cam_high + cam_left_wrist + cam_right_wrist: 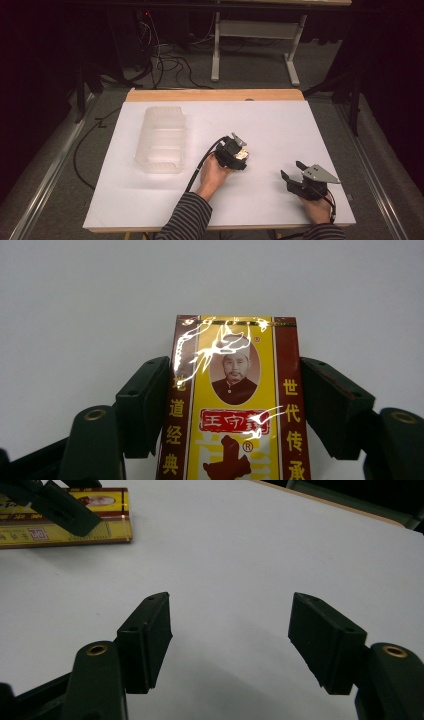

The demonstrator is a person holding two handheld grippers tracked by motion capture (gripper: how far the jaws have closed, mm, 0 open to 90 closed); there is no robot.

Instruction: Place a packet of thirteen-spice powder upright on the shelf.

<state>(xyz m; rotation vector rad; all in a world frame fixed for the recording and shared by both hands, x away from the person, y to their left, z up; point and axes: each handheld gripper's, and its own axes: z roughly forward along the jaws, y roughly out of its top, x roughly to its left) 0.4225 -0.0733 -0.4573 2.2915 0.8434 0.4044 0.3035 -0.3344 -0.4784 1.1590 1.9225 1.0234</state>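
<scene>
In the high view, a white table (150, 200) carries a translucent plastic container (161, 140) lying at its left. Near the middle, the person's left hand (215, 172), in a striped sleeve (185, 217), holds the left gripper (240, 152), which points away to the right; a small yellow box (242, 154) shows at its tip. At the lower right, the right gripper (291, 169) sits in the right hand (316, 207), with its grey three-cornered plate (320, 174) on top. Its jaws stand spread apart with bare table between them, well apart from the box.

In the left gripper view, the left gripper (235, 405) has its two black jaws set on either long side of the box (232, 405), a glossy yellow and dark red packet with a portrait and Chinese characters. Both jaws sit against its edges, closed to the box's width. The box runs forward between them, over the white table (100, 300).

In the right gripper view, the right gripper (230, 630) is wide, its jaws holding nothing and touching only air above the table (260, 555). At the upper left, the box (75, 527) lies flat on the table, with a jaw of the other gripper across its top.
</scene>
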